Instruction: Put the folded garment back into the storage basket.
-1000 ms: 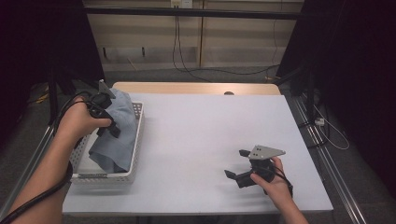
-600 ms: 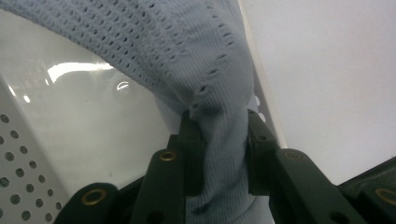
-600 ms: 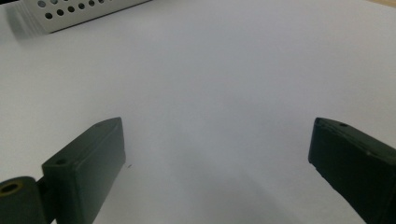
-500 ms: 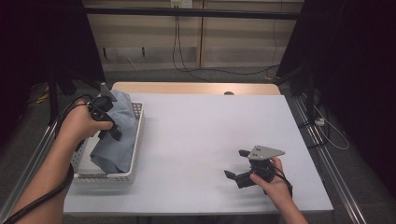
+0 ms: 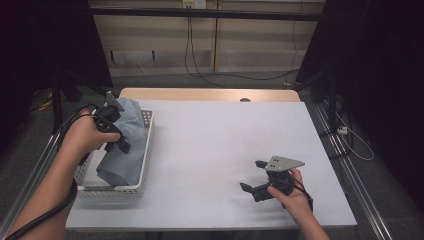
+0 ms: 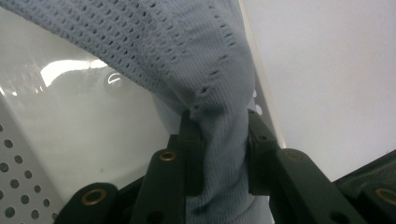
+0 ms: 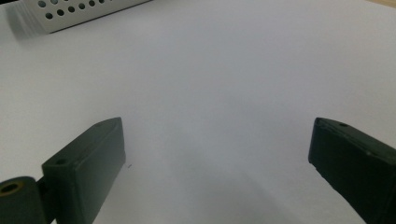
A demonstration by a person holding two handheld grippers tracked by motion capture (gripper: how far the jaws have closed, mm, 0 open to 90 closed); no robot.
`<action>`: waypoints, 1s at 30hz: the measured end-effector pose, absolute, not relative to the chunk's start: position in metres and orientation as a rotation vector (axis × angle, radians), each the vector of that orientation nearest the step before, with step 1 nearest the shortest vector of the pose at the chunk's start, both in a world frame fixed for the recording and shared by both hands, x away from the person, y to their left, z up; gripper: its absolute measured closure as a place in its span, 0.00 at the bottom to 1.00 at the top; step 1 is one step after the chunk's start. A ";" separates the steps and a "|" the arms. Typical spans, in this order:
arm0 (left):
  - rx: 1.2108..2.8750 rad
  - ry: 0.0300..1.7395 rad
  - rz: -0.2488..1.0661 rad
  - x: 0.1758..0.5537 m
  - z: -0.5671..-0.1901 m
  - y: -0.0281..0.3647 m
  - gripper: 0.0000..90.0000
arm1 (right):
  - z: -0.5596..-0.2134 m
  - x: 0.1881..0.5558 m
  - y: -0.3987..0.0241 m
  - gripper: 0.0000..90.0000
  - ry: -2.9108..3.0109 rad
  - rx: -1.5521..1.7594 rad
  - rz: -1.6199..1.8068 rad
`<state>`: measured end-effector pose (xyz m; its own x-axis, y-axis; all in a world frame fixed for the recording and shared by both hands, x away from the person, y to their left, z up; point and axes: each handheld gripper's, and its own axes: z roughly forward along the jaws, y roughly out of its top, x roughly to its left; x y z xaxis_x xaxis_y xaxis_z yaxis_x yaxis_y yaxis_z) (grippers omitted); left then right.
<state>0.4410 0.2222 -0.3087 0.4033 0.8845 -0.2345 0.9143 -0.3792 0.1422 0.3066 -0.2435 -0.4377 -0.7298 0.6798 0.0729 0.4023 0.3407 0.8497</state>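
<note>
A light blue knit cloth (image 5: 126,152) lies bunched in a white perforated basket (image 5: 145,161) at the table's left side. My left gripper (image 5: 116,134) sits over the basket, shut on a fold of the cloth. In the left gripper view the cloth (image 6: 187,46) is squeezed between both black jaws of the left gripper (image 6: 223,144) and hangs over the basket's glossy floor (image 6: 70,116). My right gripper (image 5: 253,177) rests low on the white table (image 5: 220,135) at the front right, open. In the right gripper view the right gripper (image 7: 217,154) has nothing but bare table between its jaws.
The basket's perforated wall (image 7: 79,14) shows far off at the top left of the right gripper view. A wooden strip (image 5: 210,94) edges the table's far side. Dark curtains and metal rails flank the table, and cables hang on the back wall.
</note>
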 end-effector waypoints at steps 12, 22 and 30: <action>2.414 1.580 -0.172 0.440 -0.310 0.221 0.81 | -0.437 0.307 -0.244 0.04 2.312 0.963 1.338; 2.419 1.567 -0.164 0.438 -0.310 0.221 0.81 | -0.437 0.307 -0.244 0.04 2.312 0.964 1.337; 2.420 1.563 -0.176 0.437 -0.308 0.220 0.81 | -0.438 0.307 -0.245 0.04 2.313 0.965 1.336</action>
